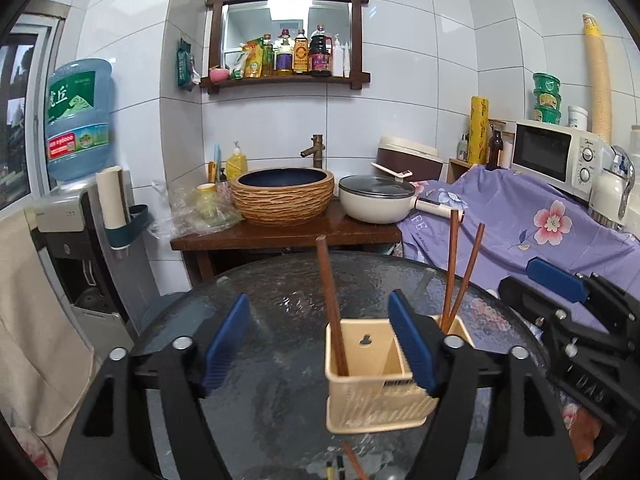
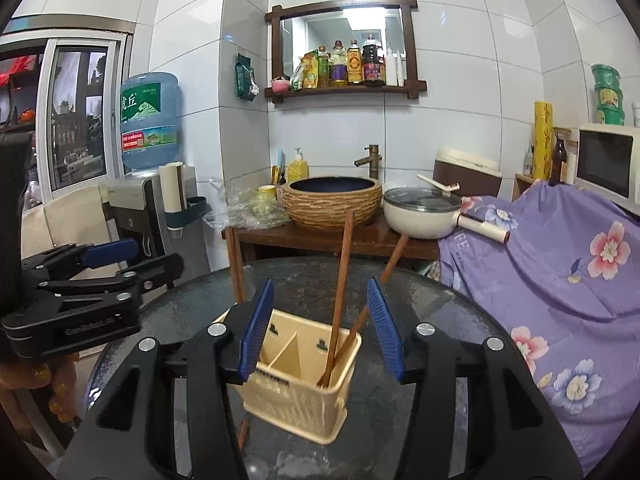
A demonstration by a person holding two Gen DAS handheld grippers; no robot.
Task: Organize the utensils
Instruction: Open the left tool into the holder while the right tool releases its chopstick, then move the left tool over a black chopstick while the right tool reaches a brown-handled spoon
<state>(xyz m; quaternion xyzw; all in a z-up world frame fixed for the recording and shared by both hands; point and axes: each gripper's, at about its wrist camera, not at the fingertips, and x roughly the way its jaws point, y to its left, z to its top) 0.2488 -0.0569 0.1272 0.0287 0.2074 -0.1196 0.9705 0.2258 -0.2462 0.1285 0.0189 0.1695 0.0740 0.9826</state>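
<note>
Upright, brown chopsticks (image 1: 332, 308) lean, cream divided holder (image 1: 372, 400), glass table (image 1: 280, 420)

A round dark glass table (image 1: 280, 312) carries a cream utensil holder (image 1: 376, 400).

Three chopsticks (image 1: 332, 308) stand in holder (image 1: 368, 404) on table (image 1: 280, 288).

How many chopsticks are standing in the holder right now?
3 brown wooden chopsticks in the cream plastic holder: one in its left compartment, two in its right. Another lies on the table, partly hidden.
</note>
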